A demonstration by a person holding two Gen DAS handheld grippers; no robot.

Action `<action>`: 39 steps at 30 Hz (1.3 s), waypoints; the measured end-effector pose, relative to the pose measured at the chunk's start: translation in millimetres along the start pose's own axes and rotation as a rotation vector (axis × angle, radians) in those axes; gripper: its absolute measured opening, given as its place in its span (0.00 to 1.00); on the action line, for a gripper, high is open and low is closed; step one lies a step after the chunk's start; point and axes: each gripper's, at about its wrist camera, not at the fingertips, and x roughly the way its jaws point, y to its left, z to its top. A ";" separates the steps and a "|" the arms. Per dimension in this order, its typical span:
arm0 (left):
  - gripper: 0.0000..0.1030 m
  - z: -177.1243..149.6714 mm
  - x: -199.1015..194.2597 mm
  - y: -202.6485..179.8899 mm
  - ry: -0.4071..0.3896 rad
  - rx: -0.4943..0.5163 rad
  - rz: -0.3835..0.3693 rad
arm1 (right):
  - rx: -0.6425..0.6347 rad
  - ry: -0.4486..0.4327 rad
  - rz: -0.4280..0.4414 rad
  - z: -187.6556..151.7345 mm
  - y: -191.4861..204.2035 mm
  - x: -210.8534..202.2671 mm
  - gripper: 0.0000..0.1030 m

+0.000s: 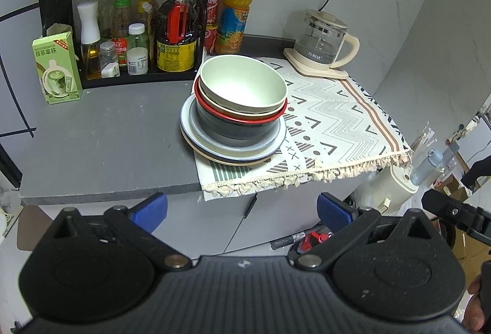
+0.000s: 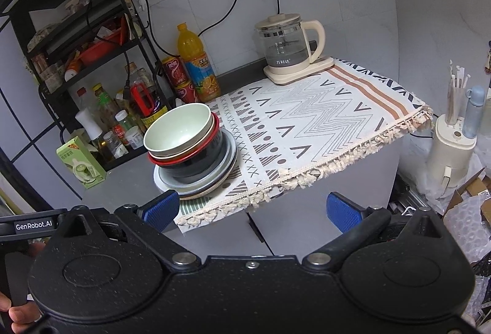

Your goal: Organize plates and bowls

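Through the left wrist camera, the left gripper [image 1: 242, 211] hangs in front of the counter [image 1: 101, 147], fingers spread wide and holding nothing, while the bowls [image 1: 242, 88] sit nested on the plates [image 1: 233, 150] at the edge of the patterned cloth [image 1: 337, 125], near the kettle [image 1: 325, 42]. Through the right wrist camera, the right gripper [image 2: 253, 209] also gapes wide and holds nothing, short of the same bowls [image 2: 181, 134] stacked on the plates [image 2: 196, 183] beside the rack of bottles [image 2: 116, 116].

Both wrist views overlook the dish stack [image 1: 236, 116] [image 2: 190, 150].
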 end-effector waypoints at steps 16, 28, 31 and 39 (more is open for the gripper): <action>1.00 -14.0 -16.4 -7.7 -0.022 0.050 0.004 | -0.034 -0.011 -0.033 -6.9 -3.3 -16.7 1.00; 1.00 -14.1 -22.0 -18.4 -0.043 0.074 0.003 | -0.053 -0.028 -0.023 -2.5 -8.5 -20.8 1.00; 1.00 -13.6 -21.7 -20.3 -0.042 0.073 0.003 | -0.060 -0.028 -0.018 -1.8 -8.5 -20.5 1.00; 1.00 -12.8 -20.5 -20.0 -0.042 0.070 0.004 | -0.071 -0.020 -0.005 0.1 -9.8 -19.1 1.00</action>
